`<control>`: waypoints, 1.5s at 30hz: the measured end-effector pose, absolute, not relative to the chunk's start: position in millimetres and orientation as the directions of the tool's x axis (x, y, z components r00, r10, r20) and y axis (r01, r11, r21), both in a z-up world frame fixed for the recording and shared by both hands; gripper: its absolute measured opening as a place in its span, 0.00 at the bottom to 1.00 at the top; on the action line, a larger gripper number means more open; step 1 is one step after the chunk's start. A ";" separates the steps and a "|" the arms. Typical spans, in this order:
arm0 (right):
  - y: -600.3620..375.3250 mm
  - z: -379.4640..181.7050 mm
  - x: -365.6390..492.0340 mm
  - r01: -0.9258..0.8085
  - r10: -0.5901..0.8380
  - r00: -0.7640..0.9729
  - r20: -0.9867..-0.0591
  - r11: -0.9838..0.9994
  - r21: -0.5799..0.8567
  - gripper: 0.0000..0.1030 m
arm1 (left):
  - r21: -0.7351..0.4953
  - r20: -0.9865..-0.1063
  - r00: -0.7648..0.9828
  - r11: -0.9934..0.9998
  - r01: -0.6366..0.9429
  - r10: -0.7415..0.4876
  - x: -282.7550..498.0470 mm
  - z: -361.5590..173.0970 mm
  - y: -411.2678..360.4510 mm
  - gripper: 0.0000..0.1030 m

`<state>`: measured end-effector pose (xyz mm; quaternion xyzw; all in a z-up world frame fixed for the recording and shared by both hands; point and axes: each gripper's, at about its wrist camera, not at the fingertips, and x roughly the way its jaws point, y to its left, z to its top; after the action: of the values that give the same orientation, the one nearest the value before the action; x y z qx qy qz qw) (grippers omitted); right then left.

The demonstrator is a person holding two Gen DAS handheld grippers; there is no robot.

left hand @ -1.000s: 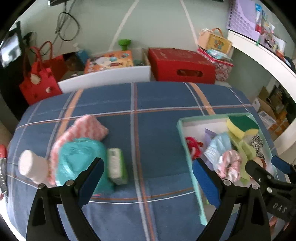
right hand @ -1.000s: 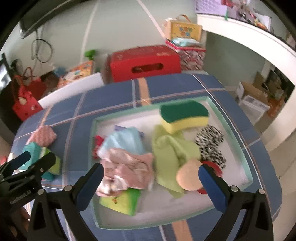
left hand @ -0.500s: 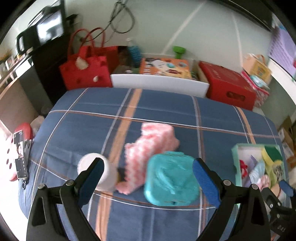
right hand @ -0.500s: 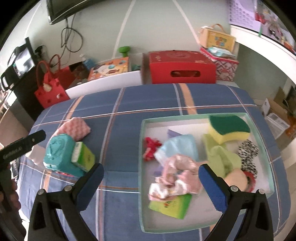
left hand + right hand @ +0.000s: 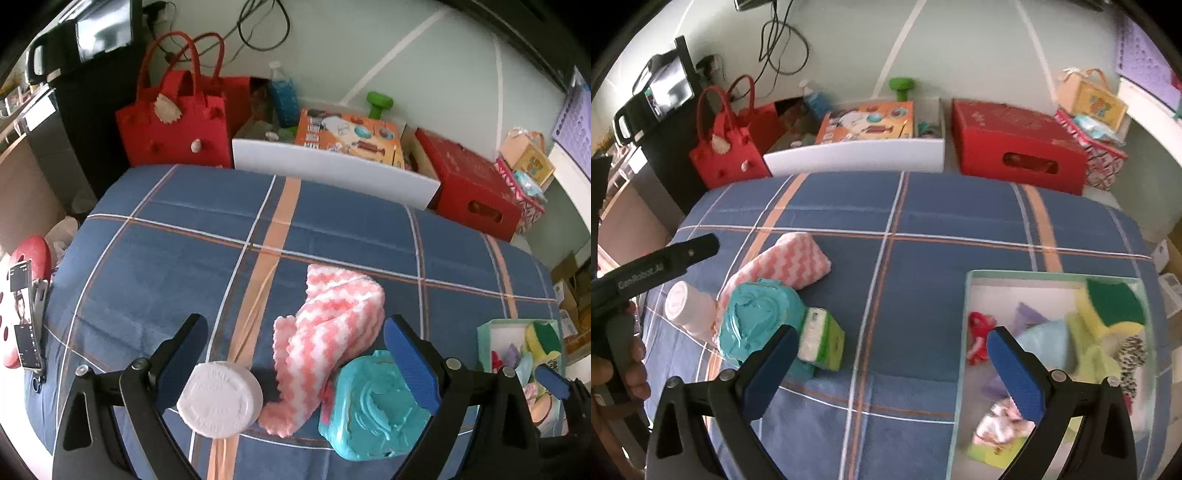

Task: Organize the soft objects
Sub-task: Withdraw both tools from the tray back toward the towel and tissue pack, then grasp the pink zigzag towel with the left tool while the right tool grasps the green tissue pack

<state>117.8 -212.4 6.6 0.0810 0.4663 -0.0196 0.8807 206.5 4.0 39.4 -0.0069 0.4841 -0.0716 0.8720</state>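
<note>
Already, most soft items are being kept in the tray point(image 5: 964, 332) at right; the pink cloth point(image 5: 328, 332) is lying left on the table point(image 5: 923, 206), being framed by the spread, empty left hand-held gripper point(image 5: 295, 354).

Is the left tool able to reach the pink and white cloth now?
Probably yes. The left tool is open and the pink and white cloth lies right between its fingers, uncovered on top. The white jar and the teal pack crowd its sides.
</note>
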 end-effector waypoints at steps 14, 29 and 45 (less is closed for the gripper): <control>-195.6 -35.6 138.0 0.045 0.085 0.464 -0.882 0.992 0.119 1.00 | -0.083 -0.885 0.451 0.992 0.091 -0.115 216.8 19.6 6.5 0.93; -200.9 -44.7 139.3 0.059 0.066 0.444 -0.893 0.993 0.103 1.00 | -0.076 -0.888 0.446 0.993 0.089 -0.108 216.1 19.2 6.6 0.93; -206.8 -46.0 136.4 0.067 0.070 0.448 -0.891 0.992 0.111 0.91 | -0.084 -0.887 0.448 0.993 0.079 -0.111 216.1 21.0 10.7 0.93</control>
<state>136.4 -206.8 -46.0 0.0652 0.5253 0.0008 0.8484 216.1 10.7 21.0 -0.0153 0.5224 -0.0556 0.8508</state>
